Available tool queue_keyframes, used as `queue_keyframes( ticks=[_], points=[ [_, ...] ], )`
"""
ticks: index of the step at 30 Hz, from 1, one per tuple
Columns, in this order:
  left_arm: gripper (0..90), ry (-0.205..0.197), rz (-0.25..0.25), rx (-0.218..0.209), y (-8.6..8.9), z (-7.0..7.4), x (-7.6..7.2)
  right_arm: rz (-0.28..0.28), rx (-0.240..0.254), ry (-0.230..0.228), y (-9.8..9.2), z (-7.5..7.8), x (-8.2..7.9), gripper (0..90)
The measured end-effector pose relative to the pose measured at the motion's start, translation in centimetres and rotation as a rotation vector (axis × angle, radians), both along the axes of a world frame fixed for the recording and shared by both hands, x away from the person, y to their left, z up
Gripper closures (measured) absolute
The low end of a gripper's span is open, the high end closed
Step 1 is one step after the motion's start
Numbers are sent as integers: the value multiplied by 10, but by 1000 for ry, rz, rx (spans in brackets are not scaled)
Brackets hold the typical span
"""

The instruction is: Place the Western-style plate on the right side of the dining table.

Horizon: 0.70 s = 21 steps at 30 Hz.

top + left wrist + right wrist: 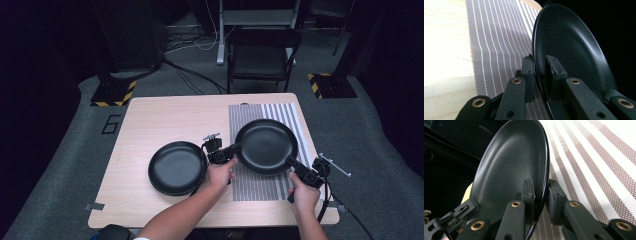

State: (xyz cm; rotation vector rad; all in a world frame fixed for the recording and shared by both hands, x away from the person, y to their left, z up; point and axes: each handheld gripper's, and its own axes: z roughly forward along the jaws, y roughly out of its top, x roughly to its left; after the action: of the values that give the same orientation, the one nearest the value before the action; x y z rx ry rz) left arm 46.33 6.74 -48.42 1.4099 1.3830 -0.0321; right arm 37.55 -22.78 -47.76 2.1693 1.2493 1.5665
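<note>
- Left gripper [234,149] has its jaws nearly closed, pinching the left rim of the black plate [266,146]; in the left gripper view one pad [528,72] sits under the rim and the other on the inner face
- Right gripper [291,162] is clamped just as tight on the plate's near right rim; in the right gripper view one pad presses inside the dish and the other [554,195] behind the edge
- The black plate, gripped on both sides, sits over the striped placemat [260,187]; whether it touches the mat I cannot tell
- Nothing in that plate: bare, matte black surface in both gripper views
- Second black plate [177,167] lies flat on the wooden table [150,115] to the left, just beside the left hand [221,173], and it is bare too
- Right hand [303,195] grips its tool at the table's near right corner, cable trailing off the edge
- The high view gives the layout: two plates side by side, mat on the table's right half, a black chair [264,55] beyond the far edge
- The left gripper view shows the mat's fine white lines on grey weave and pale wood beside it
- The right gripper view shows broad brown and white bands, plus the other gripper low at its left
</note>
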Motion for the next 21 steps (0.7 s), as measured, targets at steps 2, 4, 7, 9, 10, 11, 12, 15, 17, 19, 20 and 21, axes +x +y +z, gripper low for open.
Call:
queue_keyframes(
  ticks=[2,4,7,9,10,11,12,15,17,19,20,21],
  points=[
    [781,8,5,5,-2,-4,4,0,4,8,-2,-4,3,775],
    [781,20,4,7,-5,-12,9,-6,8,24,-4,-12,9,776],
    [779,32,6,7,-7,-18,11,-10,-2,28,-5,-16,12,775],
    [779,40,7,13,-8,-23,12,-12,0,44,-7,-21,14,775],
    [779,44,11,15,-9,-25,13,-12,1,52,-8,-26,16,775],
    [779,49,13,14,-10,-27,13,-12,1,52,-8,-26,16,775],
    [779,54,14,11,-11,-29,15,-17,1,57,-9,-30,18,775],
    [779,66,16,9,-14,-34,18,-22,2,60,-10,-32,21,776],
    [778,72,14,11,-15,-36,21,-26,-2,61,-12,-34,24,777],
    [778,85,20,0,-17,-39,24,-32,3,67,-13,-35,27,778],
    [779,94,26,-3,-18,-40,25,-28,0,68,-14,-37,29,778],
    [779,98,23,1,-18,-40,26,-28,0,68,-14,-37,29,778]
  ],
)
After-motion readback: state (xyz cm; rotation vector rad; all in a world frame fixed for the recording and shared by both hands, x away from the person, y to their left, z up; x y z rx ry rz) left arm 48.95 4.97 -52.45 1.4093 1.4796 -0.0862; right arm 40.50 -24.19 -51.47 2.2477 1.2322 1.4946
